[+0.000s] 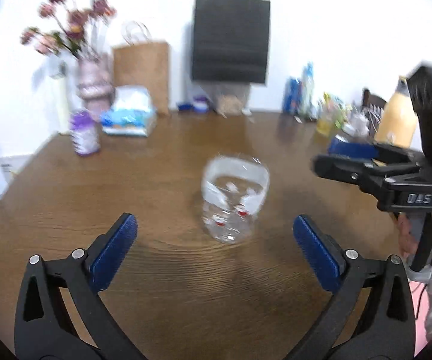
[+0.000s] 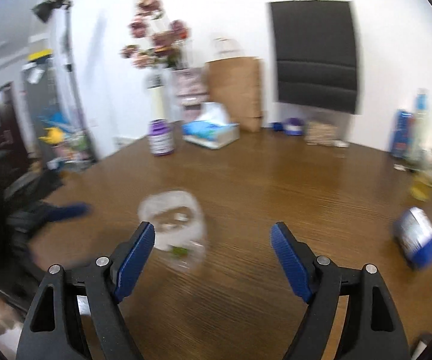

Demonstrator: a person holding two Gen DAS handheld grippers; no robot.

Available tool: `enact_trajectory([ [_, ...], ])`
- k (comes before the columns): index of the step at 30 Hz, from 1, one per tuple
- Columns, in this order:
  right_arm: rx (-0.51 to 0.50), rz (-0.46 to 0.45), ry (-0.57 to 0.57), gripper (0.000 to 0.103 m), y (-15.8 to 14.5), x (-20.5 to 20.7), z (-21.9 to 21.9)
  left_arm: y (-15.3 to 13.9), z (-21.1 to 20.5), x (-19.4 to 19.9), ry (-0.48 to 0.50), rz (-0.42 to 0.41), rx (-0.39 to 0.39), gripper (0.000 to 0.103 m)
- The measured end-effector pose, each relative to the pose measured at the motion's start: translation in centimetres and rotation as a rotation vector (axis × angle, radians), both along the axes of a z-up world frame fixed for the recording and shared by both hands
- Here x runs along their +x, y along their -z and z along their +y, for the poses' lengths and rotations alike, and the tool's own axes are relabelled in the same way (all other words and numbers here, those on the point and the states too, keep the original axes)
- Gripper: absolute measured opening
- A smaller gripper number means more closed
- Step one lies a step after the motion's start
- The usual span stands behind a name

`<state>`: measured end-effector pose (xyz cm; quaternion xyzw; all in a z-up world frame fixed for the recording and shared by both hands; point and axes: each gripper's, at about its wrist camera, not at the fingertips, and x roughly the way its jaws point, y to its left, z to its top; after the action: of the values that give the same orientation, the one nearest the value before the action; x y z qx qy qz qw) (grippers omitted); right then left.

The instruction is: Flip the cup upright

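Observation:
A clear plastic cup (image 1: 233,199) with small red marks stands upright, mouth up, on the brown wooden table (image 1: 161,180). My left gripper (image 1: 216,234) is open, its blue pads wide apart, with the cup just beyond and between them, untouched. In the right wrist view the blurred cup (image 2: 176,228) sits near the left fingertip. My right gripper (image 2: 212,243) is open and empty, the cup to its left. The right gripper also shows from the side in the left wrist view (image 1: 366,171), to the right of the cup.
Along the far edge stand a flower vase (image 1: 91,81), a purple jar (image 1: 84,133), a tissue pack (image 1: 130,114), a brown paper bag (image 1: 143,72), a black bag (image 1: 231,36) and bottles (image 1: 300,93). A blue-white can (image 2: 417,241) lies at the right.

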<state>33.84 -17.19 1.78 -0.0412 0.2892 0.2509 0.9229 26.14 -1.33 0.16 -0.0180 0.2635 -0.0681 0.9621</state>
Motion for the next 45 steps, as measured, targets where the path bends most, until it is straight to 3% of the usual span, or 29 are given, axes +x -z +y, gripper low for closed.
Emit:
enact_trajectory([
  [5, 0.007, -0.013, 0.113, 0.084, -0.7, -2.2, -2.0, -0.6, 0.7, -1.6, -0.124, -0.026, 0.099, 0.103],
  [9, 0.016, -0.027, 0.116, 0.084, -1.1, -3.8, -2.1, -0.8, 1.0, -3.1, -0.124, -0.042, 0.054, 0.103],
  [19, 0.031, -0.075, 0.119, 0.084, -1.6, -7.5, -1.7, -1.2, 1.0, -6.8, -0.153, -0.103, 0.049, 0.103],
  [22, 0.036, -0.137, 0.104, 0.084, -1.5, -10.9, -1.6, -1.1, 0.8, -9.5, -0.174, -0.105, 0.051, 0.103],
  [26, 0.038, -0.229, 0.099, 0.084, -0.8, -16.5, -1.9, -0.3, 0.5, -15.1, -0.206, -0.195, 0.082, 0.103],
  [31, 0.101, -0.275, 0.12, 0.084, 2.3, -24.1, -2.5, 3.0, 0.4, -21.9, -0.246, -0.247, 0.112, 0.103],
  [33, 0.088, -0.286, 0.13, 0.084, 3.3, -25.8, -1.9, 3.9, 0.8, -23.2, -0.263, -0.249, 0.08, 0.103],
  [39, 0.049, -0.312, 0.056, 0.084, 3.5, -26.6, 0.3, 3.4, 2.0, -22.9, -0.277, -0.25, 0.021, 0.103],
  [45, 0.063, -0.307, 0.06, 0.084, 3.7, -26.9, 0.1, 3.1, 0.8, -23.3, -0.236, -0.275, 0.059, 0.103],
])
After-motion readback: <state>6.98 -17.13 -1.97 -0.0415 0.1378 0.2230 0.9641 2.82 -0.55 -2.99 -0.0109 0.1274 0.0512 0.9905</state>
